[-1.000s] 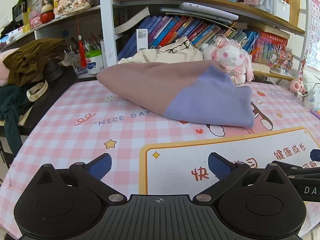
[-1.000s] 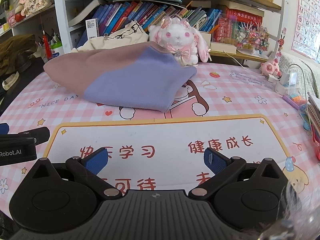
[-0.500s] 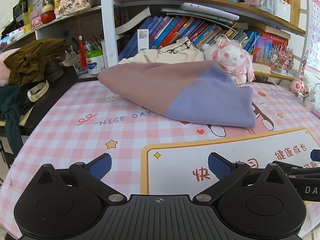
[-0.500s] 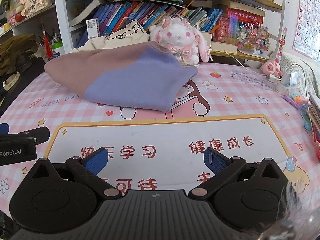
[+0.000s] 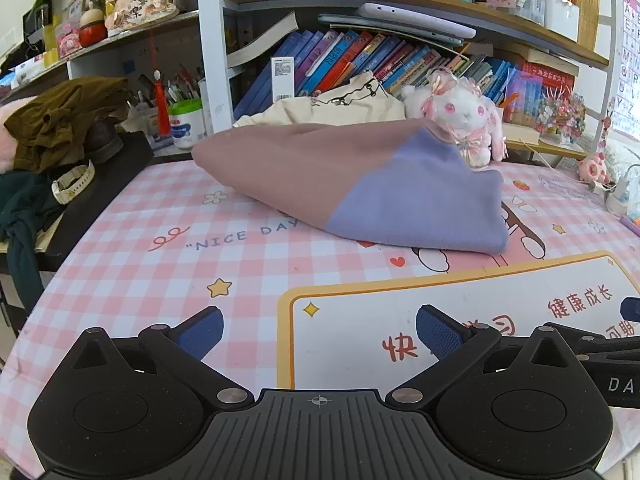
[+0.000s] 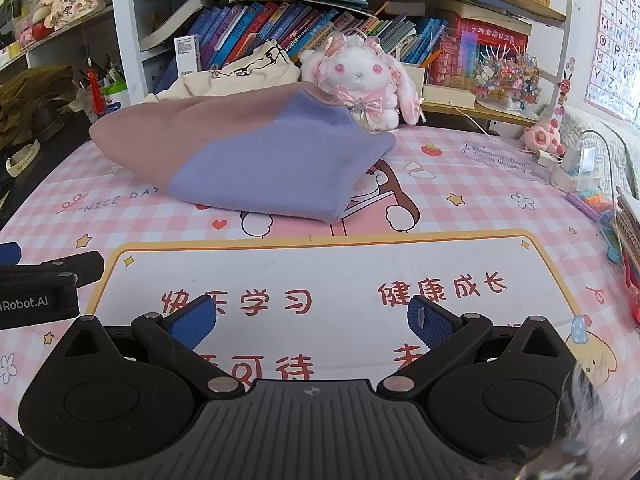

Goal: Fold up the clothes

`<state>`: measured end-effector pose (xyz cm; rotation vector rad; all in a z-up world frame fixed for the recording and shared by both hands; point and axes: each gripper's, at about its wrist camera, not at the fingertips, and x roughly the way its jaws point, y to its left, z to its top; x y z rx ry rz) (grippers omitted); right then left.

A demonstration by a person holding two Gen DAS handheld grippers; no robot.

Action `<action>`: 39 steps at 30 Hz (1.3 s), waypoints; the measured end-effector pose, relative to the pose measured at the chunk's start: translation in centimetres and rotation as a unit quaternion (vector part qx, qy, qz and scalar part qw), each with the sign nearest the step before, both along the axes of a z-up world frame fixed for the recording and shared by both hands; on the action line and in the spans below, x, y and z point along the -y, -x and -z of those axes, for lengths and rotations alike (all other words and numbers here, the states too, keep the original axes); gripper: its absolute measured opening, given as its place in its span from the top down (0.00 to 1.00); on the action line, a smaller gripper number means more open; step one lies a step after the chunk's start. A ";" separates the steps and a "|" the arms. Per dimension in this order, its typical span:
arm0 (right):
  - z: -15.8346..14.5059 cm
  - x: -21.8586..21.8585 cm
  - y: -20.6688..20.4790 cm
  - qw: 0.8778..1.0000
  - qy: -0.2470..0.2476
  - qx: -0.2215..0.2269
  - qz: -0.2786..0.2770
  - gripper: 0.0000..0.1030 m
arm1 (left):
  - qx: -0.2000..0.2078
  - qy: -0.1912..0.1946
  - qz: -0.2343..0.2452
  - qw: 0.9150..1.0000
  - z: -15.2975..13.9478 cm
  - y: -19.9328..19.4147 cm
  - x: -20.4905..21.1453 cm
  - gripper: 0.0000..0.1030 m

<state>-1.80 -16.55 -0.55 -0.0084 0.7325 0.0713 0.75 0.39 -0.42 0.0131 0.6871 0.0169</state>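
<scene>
A folded garment, dusty pink with a lilac panel (image 5: 352, 184) (image 6: 256, 156), lies on the far half of the pink checked table mat (image 5: 160, 264) (image 6: 460, 208). My left gripper (image 5: 319, 328) hovers open over the near edge of the mat, well short of the garment, with nothing between its blue pads. My right gripper (image 6: 312, 320) is open too, above the white panel with red characters, and holds nothing. In the right wrist view the left gripper's body (image 6: 40, 284) shows at the left edge.
A white plush rabbit (image 6: 360, 76) sits right behind the garment beside a cream cloth bag (image 5: 340, 104). Bookshelves (image 5: 360, 52) stand at the back. Olive and dark green clothes (image 5: 52, 120) and a watch (image 5: 72, 184) lie left. Small toys and cables (image 6: 572, 160) crowd the right edge.
Both views have shifted very slightly; the garment and both grippers stay as they were.
</scene>
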 end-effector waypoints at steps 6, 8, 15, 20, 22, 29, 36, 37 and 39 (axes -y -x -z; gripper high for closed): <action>0.0 -0.2 0.1 1.000 0.000 -0.003 -0.003 0.00 | -0.005 0.002 0.004 1.000 0.0 0.0 0.0 0.00; 0.0 -0.4 0.2 1.000 0.000 -0.003 -0.005 0.00 | -0.008 0.002 0.006 1.000 0.1 0.0 0.0 0.00; 0.1 -0.4 0.4 1.000 0.001 -0.005 -0.001 0.00 | -0.008 0.004 0.002 1.000 0.2 0.2 -0.2 0.00; 0.1 -0.7 0.7 1.000 0.002 -0.006 -0.001 0.00 | -0.006 0.008 0.005 1.000 0.1 0.4 -0.5 0.00; 0.0 -0.7 0.7 1.000 0.002 -0.006 -0.001 0.00 | -0.005 0.010 0.005 1.000 0.1 0.5 -0.7 0.00; 0.0 -1.0 1.1 1.000 0.003 -0.001 0.002 0.00 | 0.000 0.019 0.013 1.000 -0.2 0.7 -1.1 0.00; -0.1 -1.7 1.4 1.000 0.008 -0.001 0.004 0.00 | -0.002 0.024 0.009 1.000 0.0 0.8 -1.9 0.00; -0.1 -1.8 1.4 1.000 0.008 -0.002 0.005 0.00 | -0.003 0.027 0.009 1.000 0.0 0.8 -2.1 0.00; -0.1 -1.9 1.4 1.000 0.009 -0.003 0.006 0.00 | -0.002 0.031 0.010 0.999 0.1 0.8 -2.4 0.00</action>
